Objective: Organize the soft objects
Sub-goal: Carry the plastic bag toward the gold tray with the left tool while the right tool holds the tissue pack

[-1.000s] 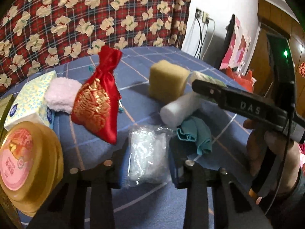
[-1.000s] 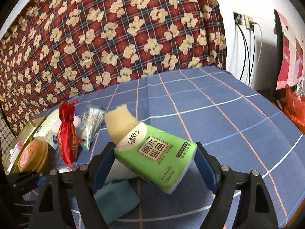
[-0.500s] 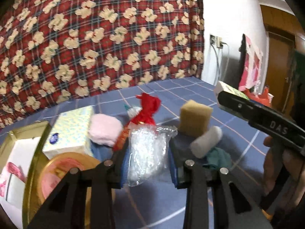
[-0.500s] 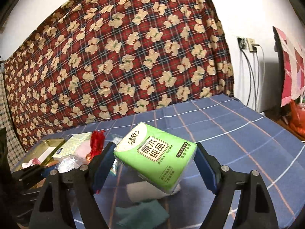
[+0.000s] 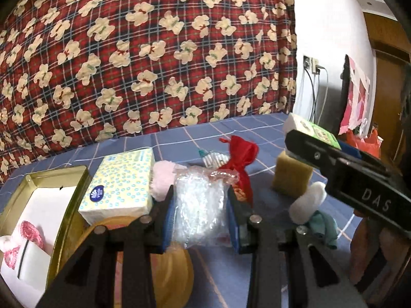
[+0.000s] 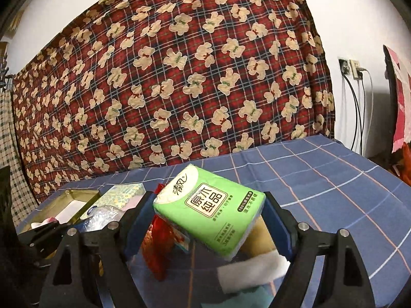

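Observation:
My left gripper point(image 5: 201, 214) is shut on a clear crinkly plastic bag point(image 5: 200, 210), held above the blue checked tablecloth point(image 5: 259, 133). My right gripper point(image 6: 209, 224) is shut on a green tissue pack point(image 6: 209, 217), tilted and lifted off the cloth; it also shows at the right of the left wrist view as a black gripper point(image 5: 341, 169) with the green pack point(image 5: 308, 128). Below lie a red satin pouch point(image 5: 240, 159), a yellow sponge point(image 5: 291, 177), a white roll point(image 5: 307, 202), a teal cloth point(image 5: 323, 227), a pink puff point(image 5: 163, 179) and a dotted tissue pack point(image 5: 120, 184).
An open gold tin point(image 5: 33, 200) with a white and pink item stands at the left, a round yellow lid point(image 5: 169, 264) just under my left gripper. A red plaid teddy-bear fabric point(image 6: 179, 77) hangs behind the table. Wall sockets with cables point(image 6: 354, 82) are at the right.
Both grippers have risen and tipped upward with their loads, so the table objects sit lower and farther in view. The gold tin has come into sight at the left.

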`<control>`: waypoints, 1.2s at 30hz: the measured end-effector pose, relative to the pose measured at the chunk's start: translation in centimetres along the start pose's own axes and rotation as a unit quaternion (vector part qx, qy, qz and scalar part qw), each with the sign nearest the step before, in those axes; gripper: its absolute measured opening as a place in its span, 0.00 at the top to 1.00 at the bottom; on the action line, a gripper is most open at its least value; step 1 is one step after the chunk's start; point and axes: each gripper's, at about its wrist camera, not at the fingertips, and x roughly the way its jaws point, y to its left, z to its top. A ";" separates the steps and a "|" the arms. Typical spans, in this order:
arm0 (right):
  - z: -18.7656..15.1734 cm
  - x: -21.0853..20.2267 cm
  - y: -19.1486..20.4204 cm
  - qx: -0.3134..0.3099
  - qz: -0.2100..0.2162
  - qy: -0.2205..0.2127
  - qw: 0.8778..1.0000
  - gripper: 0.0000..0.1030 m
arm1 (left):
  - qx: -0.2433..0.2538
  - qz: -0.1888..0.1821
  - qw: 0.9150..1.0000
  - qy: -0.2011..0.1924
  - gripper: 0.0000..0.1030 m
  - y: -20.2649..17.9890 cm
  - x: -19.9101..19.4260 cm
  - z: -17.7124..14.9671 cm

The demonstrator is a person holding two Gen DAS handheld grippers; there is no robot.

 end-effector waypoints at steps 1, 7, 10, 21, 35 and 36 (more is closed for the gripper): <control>0.1 0.3 0.2 -0.001 -0.001 0.001 1.000 0.19 | -0.002 0.002 1.000 0.000 0.67 0.2 0.2 0.1; 0.3 1.6 0.9 -0.003 -0.009 0.001 1.000 0.19 | -0.018 0.007 1.000 0.002 0.67 1.3 0.8 0.4; 0.5 2.3 1.3 -0.004 -0.015 0.000 1.000 0.19 | -0.024 0.012 1.000 -0.002 0.67 1.8 1.0 0.5; 0.8 3.5 2.5 -0.015 -0.037 -0.007 0.999 0.19 | -0.042 0.043 0.998 -0.025 0.67 3.2 0.5 0.7; 0.8 4.0 4.5 -0.051 -0.046 -0.015 0.998 0.19 | -0.070 0.074 0.994 -0.048 0.67 5.1 -0.2 0.6; 0.8 4.0 4.5 -0.052 -0.046 -0.014 0.997 0.19 | -0.072 0.075 0.993 -0.049 0.67 5.3 -0.2 0.6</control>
